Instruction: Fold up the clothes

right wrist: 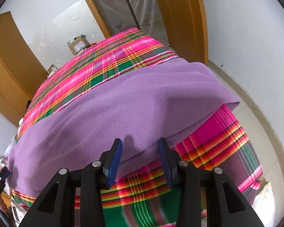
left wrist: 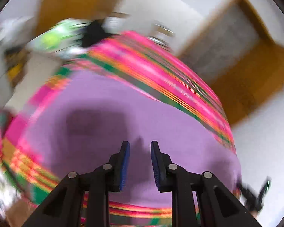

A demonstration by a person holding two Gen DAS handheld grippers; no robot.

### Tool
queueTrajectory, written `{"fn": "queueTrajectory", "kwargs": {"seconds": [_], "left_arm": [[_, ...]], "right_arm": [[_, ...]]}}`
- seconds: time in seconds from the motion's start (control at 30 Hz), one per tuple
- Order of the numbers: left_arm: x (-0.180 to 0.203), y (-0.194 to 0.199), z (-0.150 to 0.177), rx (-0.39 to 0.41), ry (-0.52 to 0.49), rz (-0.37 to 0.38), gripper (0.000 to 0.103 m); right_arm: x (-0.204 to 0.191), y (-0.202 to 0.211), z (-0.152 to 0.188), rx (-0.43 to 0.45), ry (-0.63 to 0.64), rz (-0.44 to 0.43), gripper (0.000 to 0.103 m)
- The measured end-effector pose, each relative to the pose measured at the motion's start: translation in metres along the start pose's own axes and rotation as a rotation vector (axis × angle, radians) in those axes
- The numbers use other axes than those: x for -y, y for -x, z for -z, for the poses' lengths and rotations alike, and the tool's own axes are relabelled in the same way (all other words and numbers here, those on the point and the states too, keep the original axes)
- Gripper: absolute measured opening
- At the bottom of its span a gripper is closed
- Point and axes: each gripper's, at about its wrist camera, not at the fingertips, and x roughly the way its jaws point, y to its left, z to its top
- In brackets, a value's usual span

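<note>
In the left wrist view the left gripper [left wrist: 140, 162] hangs low over a purple fleece cloth [left wrist: 123, 98], its jaws a narrow way apart with nothing between them; the cloth lies spread across the plaid bedcover [left wrist: 161, 70] of the bed, filling most of its width, and the gripper's shadow falls on the nap just ahead of the blue pads [left wrist: 124, 166]; the whole view is smeared by motion, so the far end of the bed, the green and black shapes there and the wooden furniture beyond cannot be told apart. In the right wrist view, which is sharp, the right gripper [right wrist: 140, 160] stands at the near edge of the bed, jaws wider and empty, straddling the cloth's near hem where it meets the bedcover [right wrist: 214, 147]; the cloth [right wrist: 123, 98] runs across the bed and its right end droops over the bed's right edge in a soft rounded lip; it looks thick, light and limp, with long shallow wrinkles, so I judge it will sag and drag on the bedcover instead of holding a crease, and is best pinched at the hem or a corner, taking the fleece alone; whether it is one layer or already doubled cannot be seen, its left end is cut off, and a cardboard box [right wrist: 78, 44] sits by the far wall.
</note>
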Motion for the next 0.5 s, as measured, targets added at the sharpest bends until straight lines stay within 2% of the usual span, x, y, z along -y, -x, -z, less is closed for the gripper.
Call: {"fn": "queueTrajectory", "kwargs": {"seconds": [0.07,0.1,0.2,0.27,0.37,0.5], "left_arm": [[0.037,-0.009,0.005,-0.027,-0.152,0.034,0.026],[0.054,-0.016,0.010,-0.051,-0.220,0.051,0.026],[0.096,-0.037,0.031,-0.117,-0.388,0.080,0.026],[0.125,-0.047,0.048,-0.152,-0.502,0.085,0.026],[0.154,-0.054,0.070,-0.157,-0.650,0.080,0.026],[0.174,-0.063,0.085,-0.167,-0.774,0.033,0.026]], "right_arm": [[-0.002,0.000,0.002,0.005,0.029,0.021,0.029],[-0.002,0.002,0.004,0.011,0.043,0.019,0.027],[-0.003,0.007,0.008,0.030,0.078,0.006,0.015],[-0.003,0.010,0.010,0.036,0.098,-0.001,0.013],[-0.005,0.012,0.014,0.034,0.118,-0.022,0.013],[-0.007,0.013,0.020,0.027,0.138,-0.048,0.014]]}}
